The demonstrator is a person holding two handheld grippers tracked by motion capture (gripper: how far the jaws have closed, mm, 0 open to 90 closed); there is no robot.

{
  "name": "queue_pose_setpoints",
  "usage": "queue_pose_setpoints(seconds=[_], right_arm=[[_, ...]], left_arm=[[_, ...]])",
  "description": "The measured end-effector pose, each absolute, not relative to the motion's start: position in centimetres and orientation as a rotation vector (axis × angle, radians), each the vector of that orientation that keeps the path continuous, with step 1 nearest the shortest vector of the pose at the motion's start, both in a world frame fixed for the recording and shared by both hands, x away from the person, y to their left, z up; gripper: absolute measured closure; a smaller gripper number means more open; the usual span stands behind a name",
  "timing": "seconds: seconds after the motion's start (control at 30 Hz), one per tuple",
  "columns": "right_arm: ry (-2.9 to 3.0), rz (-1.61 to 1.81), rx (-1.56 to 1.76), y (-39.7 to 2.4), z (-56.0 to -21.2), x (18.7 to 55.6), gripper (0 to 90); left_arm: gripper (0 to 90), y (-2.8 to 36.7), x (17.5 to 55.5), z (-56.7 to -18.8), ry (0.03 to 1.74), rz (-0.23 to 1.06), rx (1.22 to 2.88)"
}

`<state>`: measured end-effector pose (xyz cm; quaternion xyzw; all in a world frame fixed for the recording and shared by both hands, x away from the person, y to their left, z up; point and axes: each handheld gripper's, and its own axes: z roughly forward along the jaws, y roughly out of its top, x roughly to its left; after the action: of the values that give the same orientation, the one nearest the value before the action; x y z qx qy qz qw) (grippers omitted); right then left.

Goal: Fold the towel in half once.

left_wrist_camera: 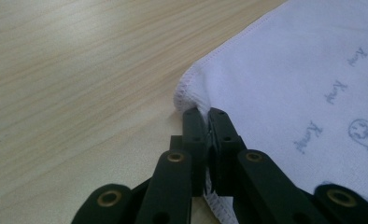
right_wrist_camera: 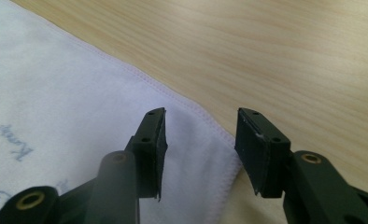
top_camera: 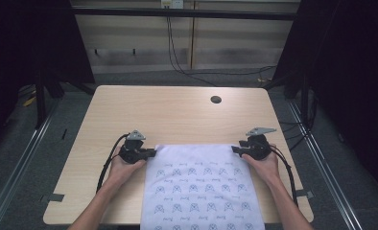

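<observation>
Cloth lies lengthwise toward the person, far edge crosswise.

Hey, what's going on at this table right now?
A person is working a white printed cloth on a wooden table with a pair of hand-held tongs. The left tongs are shut on the cloth's far left corner. The right tongs stand open over the far right corner, pads off the fabric. The cloth lies flat and hangs over the near edge.

cloth on table's near edge — left gripper, right gripper at far corners
</observation>
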<state>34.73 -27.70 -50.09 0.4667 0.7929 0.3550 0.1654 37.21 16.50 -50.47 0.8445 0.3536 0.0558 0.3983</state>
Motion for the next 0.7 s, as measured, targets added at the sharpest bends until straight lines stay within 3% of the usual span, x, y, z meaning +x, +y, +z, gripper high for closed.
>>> queue_pose_setpoints(seconds=[0.43, 0.5, 0.57, 0.6, 0.67, 0.7], right_arm=[[2.258, 0.955, 1.358, -28.13, -50.41, 34.77, 49.5], [2.287, 0.973, 1.333, -27.97, -50.37, 34.7, 58.3], [2.324, 0.989, 1.308, -27.66, -50.24, 34.52, 76.2], [2.324, 0.989, 1.308, -27.66, -50.24, 34.52, 76.2], [2.362, 0.999, 1.293, -27.24, -50.1, 34.43, 86.5], [2.376, 1.013, 1.301, -27.27, -50.06, 34.51, 87.1]], left_arm=[[86.6, 16.61, 37.3, -50.47, 0.899, 0.138, 2.136], [86.6, 16.61, 37.31, -50.48, 0.903, 0.136, 2.133], [86.6, 16.66, 37.33, -50.48, 0.913, 0.128, 2.129], [86.7, 16.66, 37.33, -50.48, 0.913, 0.128, 2.129], [86.9, 16.65, 37.28, -50.41, 0.909, 0.122, 2.129], [86.9, 16.8, 37.31, -50.32, 0.91, 0.103, 2.115]])
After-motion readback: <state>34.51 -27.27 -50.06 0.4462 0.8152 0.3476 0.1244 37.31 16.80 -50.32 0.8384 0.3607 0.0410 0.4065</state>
